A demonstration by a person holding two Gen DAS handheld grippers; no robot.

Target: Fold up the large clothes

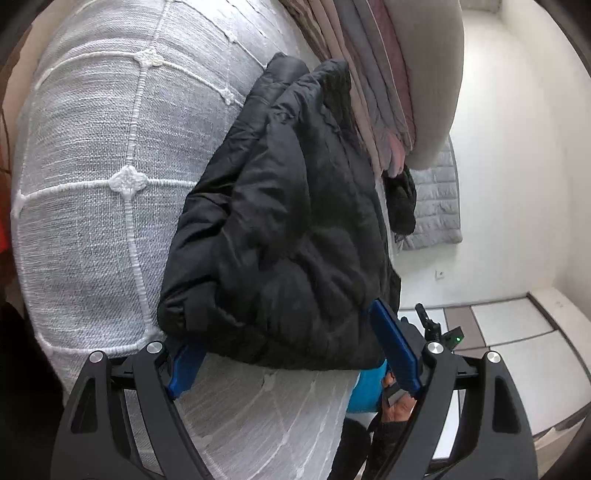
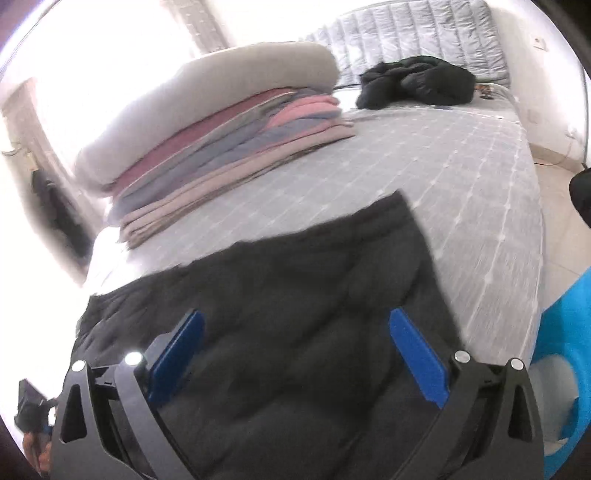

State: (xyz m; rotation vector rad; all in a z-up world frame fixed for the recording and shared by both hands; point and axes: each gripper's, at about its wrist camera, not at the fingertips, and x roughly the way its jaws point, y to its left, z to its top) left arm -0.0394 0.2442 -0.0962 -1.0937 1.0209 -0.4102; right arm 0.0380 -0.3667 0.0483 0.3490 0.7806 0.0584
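- Black quilted puffer jacket (image 1: 280,229), folded into a thick bundle, lies on the bed near its edge; in the right wrist view the same black quilted puffer jacket (image 2: 295,332) fills the lower part of the picture as a flat dark panel.
- Pale grey woven bedspread (image 1: 103,147) with a raised white grid and small flower knots covers the bed beneath the jacket.
- Left tool (image 1: 291,354) stands with its blue pads wide apart. The near hem of the bundle lies between them, but the pads do not press on it; the left pad is partly hidden under the fabric.
- Right tool (image 2: 295,350) also has its blue pads spread wide, poised over the jacket's quilted surface with nothing clamped; the picture is blurred, so whether the pads touch the fabric cannot be told.
- Stack of folded blankets in pink, mauve, grey and beige (image 2: 236,147) sits on the bed beyond the jacket, with a thick cream cushion (image 2: 207,99) on top.
- Second crumpled black garment (image 2: 417,81) lies well apart, at the far end of the bed by a grey padded headboard (image 2: 406,33).
- Bright blue sleeve (image 1: 365,391) and a hand (image 1: 397,406) show past the left tool's right pad, above the pale tiled floor (image 1: 517,343).
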